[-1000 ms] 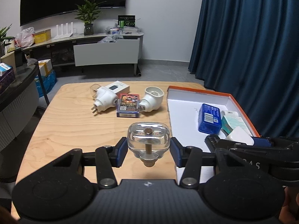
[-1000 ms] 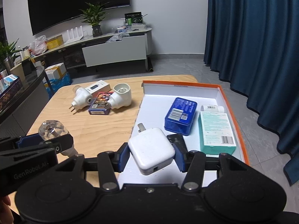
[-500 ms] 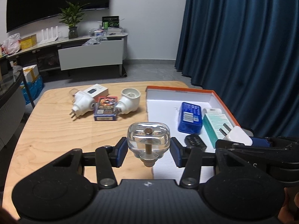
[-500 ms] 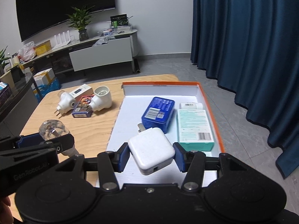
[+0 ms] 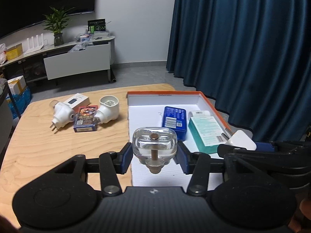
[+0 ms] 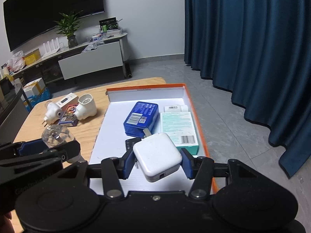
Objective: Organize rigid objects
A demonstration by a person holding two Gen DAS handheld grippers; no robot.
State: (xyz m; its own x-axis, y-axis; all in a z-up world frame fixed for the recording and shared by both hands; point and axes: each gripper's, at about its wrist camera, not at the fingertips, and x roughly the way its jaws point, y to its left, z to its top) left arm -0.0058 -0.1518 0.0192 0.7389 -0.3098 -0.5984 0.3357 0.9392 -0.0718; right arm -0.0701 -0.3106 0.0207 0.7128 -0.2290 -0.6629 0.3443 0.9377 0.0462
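Observation:
My left gripper [image 5: 155, 154] is shut on a clear glass bottle [image 5: 154, 145] with a wick stem, held above the near left part of the orange-rimmed white box [image 5: 209, 103]. My right gripper [image 6: 157, 162] is shut on a white square charger [image 6: 157, 158], held over the box's near end [image 6: 196, 114]. The box holds a blue tin [image 6: 141, 117], a teal carton [image 6: 178, 128], a small white bottle [image 6: 175, 108] and a black object [image 6: 131, 142]. The bottle also shows in the right wrist view [image 6: 55, 136], the charger in the left wrist view [image 5: 241, 139].
On the wooden table [image 5: 38, 145] left of the box lie two white plug adapters [image 5: 62, 116] [image 5: 108, 108], a card pack [image 5: 86, 118] and a white carton [image 5: 76, 100]. Blue curtains [image 5: 243, 58] hang right. A sideboard [image 5: 77, 58] stands behind.
Both grippers have moved right, still holding their objects. The bottle is now over the box's left part and the charger further over the box's near end.

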